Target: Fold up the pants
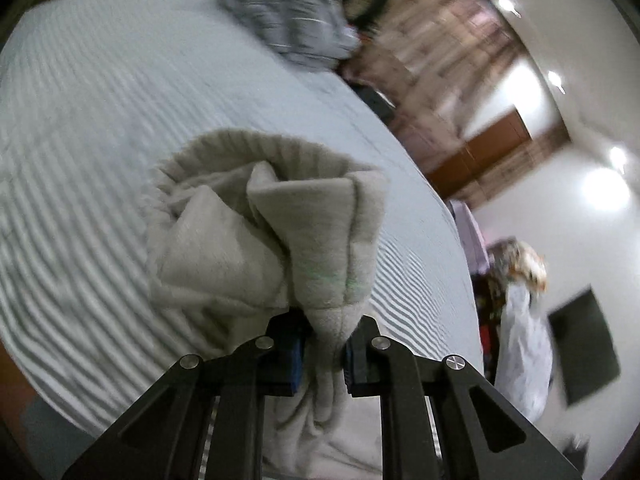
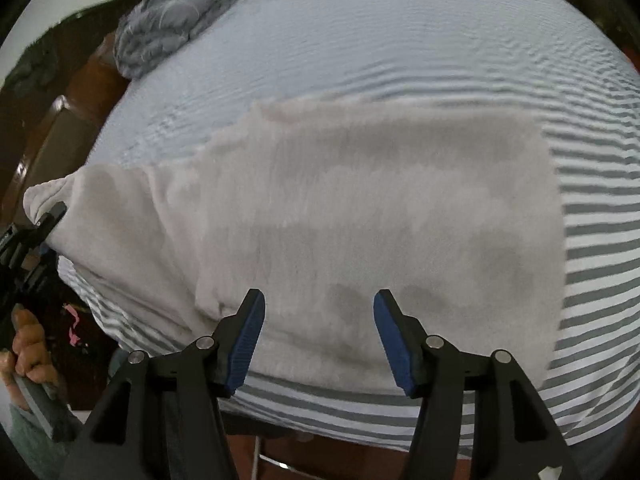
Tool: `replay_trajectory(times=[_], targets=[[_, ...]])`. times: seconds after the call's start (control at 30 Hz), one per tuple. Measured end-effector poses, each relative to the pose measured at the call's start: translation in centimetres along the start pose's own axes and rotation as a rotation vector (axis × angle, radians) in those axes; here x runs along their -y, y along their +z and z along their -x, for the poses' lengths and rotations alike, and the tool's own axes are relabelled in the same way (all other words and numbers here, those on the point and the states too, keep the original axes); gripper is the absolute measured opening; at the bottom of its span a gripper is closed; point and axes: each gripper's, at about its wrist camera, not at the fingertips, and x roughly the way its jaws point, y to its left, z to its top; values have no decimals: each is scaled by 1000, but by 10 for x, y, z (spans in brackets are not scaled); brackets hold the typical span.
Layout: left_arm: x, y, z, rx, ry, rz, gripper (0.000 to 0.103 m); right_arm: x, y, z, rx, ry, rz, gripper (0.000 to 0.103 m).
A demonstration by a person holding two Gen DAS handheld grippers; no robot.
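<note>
Fleece pants (image 2: 360, 216) flat on striped bed (image 2: 600, 240) | left gripper (image 1: 326, 354) clamps bunched end, likely for folding | right gripper (image 2: 318, 334) wide open, empty

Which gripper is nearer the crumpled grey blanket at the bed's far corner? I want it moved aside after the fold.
Hard to call. The left gripper is shut on the pants, the right gripper open over them; the grey blanket lies far across the striped bed from both.

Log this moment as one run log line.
left gripper: shut on pants end | right gripper: open above pants | pants: on striped bed
</note>
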Motion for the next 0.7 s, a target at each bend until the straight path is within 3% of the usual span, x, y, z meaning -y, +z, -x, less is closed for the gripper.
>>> replay_trajectory(times=[0.17,0.37,0.47,0.57,0.7], targets=[[80,-23,-20,-55,-47,-208,15,44,14,43,90,-3,-82,55],[165,-95,-65,-206,-119,-448,15,110,7,67,130,7,-217,57],[186,-139,-92,-302,-128,-543,15,140,0,64,126,40,-300,57],[189,-191,-121,-404,-73,-652,15,164,-7,55,110,75,-369,57],[184,-223,-130,-387,-26,-783,16,177,-9,44,101,92,-372,57]])
